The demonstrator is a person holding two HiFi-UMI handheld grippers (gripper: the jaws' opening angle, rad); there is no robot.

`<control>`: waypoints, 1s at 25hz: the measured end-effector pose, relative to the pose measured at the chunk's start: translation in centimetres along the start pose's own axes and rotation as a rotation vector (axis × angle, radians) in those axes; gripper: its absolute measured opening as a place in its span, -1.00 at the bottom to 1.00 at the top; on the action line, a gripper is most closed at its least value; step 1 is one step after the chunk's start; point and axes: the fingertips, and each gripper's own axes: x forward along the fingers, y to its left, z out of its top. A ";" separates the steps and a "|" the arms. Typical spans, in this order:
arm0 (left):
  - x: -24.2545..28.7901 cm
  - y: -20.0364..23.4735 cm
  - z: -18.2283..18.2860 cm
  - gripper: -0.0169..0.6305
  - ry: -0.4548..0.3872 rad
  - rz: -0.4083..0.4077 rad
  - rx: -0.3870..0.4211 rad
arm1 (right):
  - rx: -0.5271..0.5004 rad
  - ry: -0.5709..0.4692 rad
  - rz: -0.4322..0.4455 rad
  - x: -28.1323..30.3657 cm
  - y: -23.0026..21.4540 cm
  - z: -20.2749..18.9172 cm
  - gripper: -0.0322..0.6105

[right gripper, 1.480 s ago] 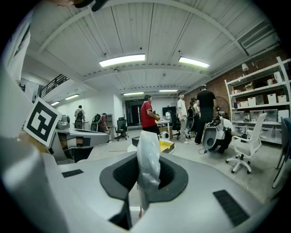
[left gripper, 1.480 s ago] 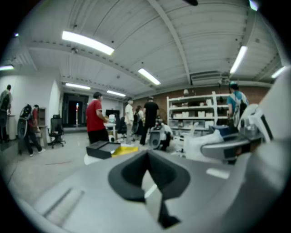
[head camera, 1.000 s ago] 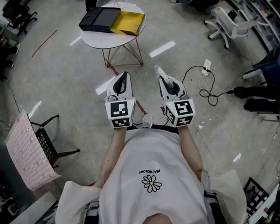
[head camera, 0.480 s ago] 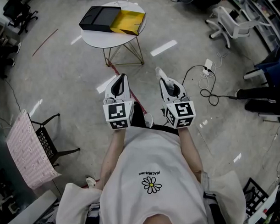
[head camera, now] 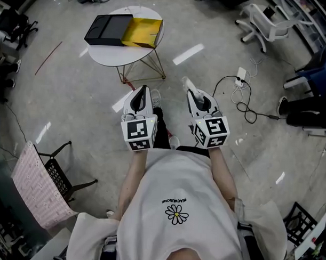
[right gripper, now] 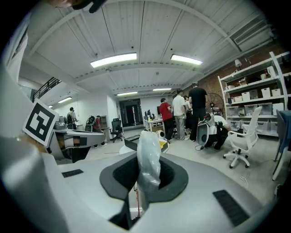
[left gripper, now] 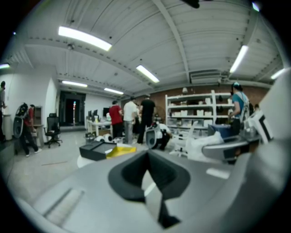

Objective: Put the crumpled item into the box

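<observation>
one pale crumpled item is seen pinched in the right claw; the left claw is pressed together, empty. one black box and one yellow piece are set touching on one round worktop, well apart from both claws.

Bright, even light reaches you from ceiling light strips, which glare as white streaks on the glossy floor in the head view. Both gripper views bow hard and go black at the corners. The left gripper is blurred close up.
</observation>
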 end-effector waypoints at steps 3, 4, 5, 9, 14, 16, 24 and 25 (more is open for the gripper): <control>2.3 0.9 0.1 -0.95 0.007 -0.006 -0.007 | 0.003 0.009 -0.006 1.9 -1.0 0.2 -0.77; 3.2 1.3 0.2 -0.95 0.009 -0.008 -0.010 | 0.003 0.012 -0.009 2.7 -1.4 0.4 -0.77; 4.3 1.7 0.2 -0.95 0.013 -0.011 -0.013 | 0.004 0.014 -0.013 3.6 -1.8 0.6 -0.77; 8.6 3.5 1.0 -0.95 0.021 -0.023 -0.025 | 0.007 0.026 -0.026 7.6 -3.5 1.7 -0.77; 14.8 7.0 3.1 -0.95 0.024 -0.043 -0.018 | 0.004 0.037 -0.044 14.0 -5.6 4.5 -0.77; 17.4 8.9 4.1 -0.95 0.029 -0.044 -0.021 | 0.010 0.034 -0.049 16.9 -6.4 6.0 -0.77; 28.7 16.4 6.3 -0.95 0.039 -0.061 -0.027 | 0.033 0.040 -0.062 29.6 -8.7 9.9 -0.77; 29.8 17.2 6.6 -0.95 0.036 -0.064 -0.027 | 0.034 0.042 -0.063 30.9 -9.0 10.3 -0.77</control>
